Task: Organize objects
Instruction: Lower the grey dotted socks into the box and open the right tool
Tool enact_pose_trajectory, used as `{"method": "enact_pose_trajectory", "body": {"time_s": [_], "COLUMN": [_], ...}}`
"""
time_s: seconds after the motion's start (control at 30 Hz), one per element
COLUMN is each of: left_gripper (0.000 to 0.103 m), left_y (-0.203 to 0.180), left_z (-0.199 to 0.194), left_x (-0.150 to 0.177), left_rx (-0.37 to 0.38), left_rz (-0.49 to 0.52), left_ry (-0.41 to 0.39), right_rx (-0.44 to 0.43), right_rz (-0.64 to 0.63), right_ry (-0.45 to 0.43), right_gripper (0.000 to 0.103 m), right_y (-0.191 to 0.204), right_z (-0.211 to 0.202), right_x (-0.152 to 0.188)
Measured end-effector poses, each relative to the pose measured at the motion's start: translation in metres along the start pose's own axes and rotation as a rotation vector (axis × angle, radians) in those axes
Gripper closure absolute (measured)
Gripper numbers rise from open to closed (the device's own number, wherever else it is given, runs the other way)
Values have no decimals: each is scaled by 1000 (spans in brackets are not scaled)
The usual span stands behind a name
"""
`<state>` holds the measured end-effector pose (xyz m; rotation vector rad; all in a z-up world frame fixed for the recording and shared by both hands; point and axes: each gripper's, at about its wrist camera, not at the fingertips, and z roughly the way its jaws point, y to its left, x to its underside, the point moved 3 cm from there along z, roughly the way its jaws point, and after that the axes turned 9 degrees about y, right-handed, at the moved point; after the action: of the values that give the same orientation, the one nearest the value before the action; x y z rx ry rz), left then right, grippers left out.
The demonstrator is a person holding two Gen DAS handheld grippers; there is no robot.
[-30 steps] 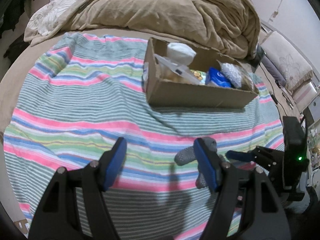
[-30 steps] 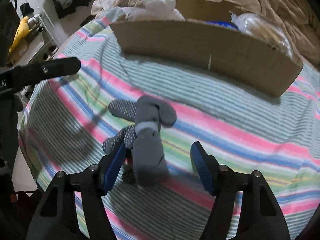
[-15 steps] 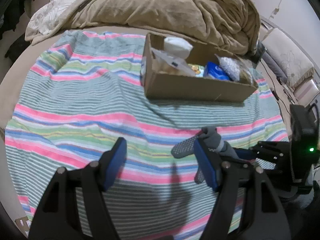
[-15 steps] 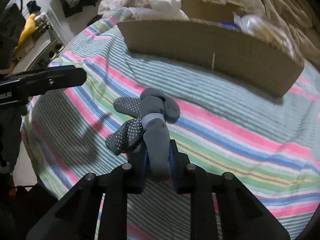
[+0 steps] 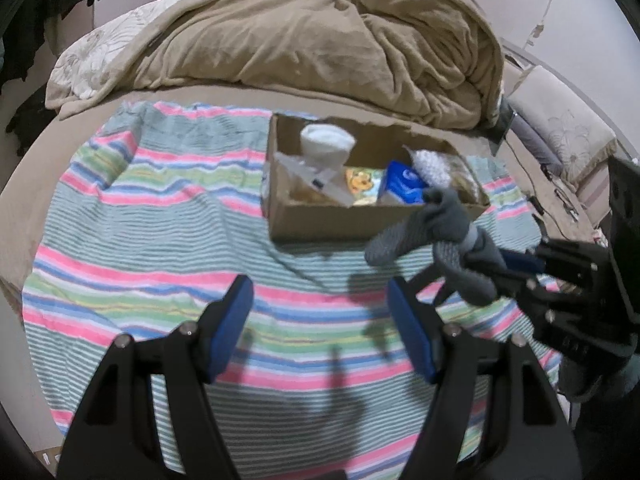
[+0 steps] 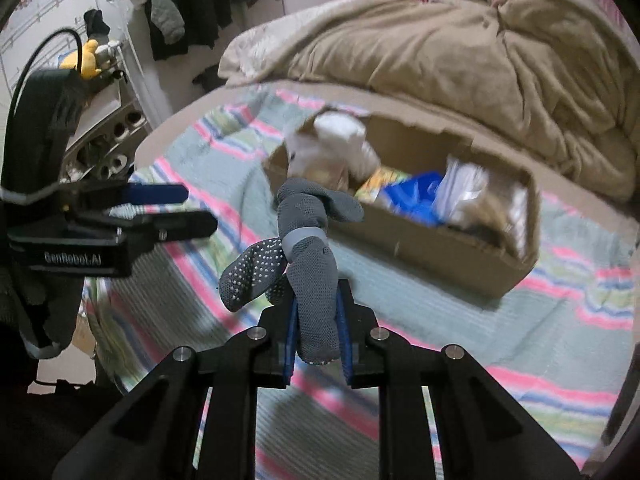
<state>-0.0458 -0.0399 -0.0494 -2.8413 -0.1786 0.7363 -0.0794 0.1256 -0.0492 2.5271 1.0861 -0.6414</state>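
Note:
My right gripper [image 6: 316, 332] is shut on a knotted pair of grey grip socks [image 6: 304, 256] and holds them in the air above the striped blanket [image 6: 400, 304], just in front of the open cardboard box [image 6: 432, 244]. In the left wrist view the socks [image 5: 448, 236] hang at the right, near the box [image 5: 320, 220], with the right gripper [image 5: 516, 264] behind them. The box holds a white roll [image 5: 326, 144], a blue packet [image 5: 404, 188] and other bags. My left gripper [image 5: 320, 320] is open and empty above the blanket [image 5: 160, 240].
A heaped tan duvet [image 5: 320, 48] lies behind the box. A pillow [image 5: 560, 128] sits at the right of the bed. In the right wrist view a shelf with a yellow toy [image 6: 90, 60] and hanging dark clothes [image 6: 192, 4] stand left of the bed.
My right gripper closed on the socks and lifted them off the blanket toward the box. My left gripper stayed open and drew back a little.

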Motion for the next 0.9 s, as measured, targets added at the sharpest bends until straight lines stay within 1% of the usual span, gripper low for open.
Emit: {"method": "enact_pose_trajectory", "body": {"time_s": [0.27,0.5,0.77,0.9], "left_gripper": [32,32,32,32], "left_y": [-4,-1,6,10], "left_z": [-5,-4,4,8], "left_x": [-15,-32,-50,-55], "left_rx": [-9,-16,-13,-4], "left_rz": [11,18,21,20], "left_ry": [-24,-42,-50,-53], "right_rx": [41,60,77,63], "right_rz": [-23,-5,5,10], "right_ry": [-55,-79,-65,-40], "right_gripper": [85,85,85,85], "right_y": [-22,-44,-61,-67], "right_z": [-16,-15,3,19], "right_x": [-30,-55,-74,-82]}}
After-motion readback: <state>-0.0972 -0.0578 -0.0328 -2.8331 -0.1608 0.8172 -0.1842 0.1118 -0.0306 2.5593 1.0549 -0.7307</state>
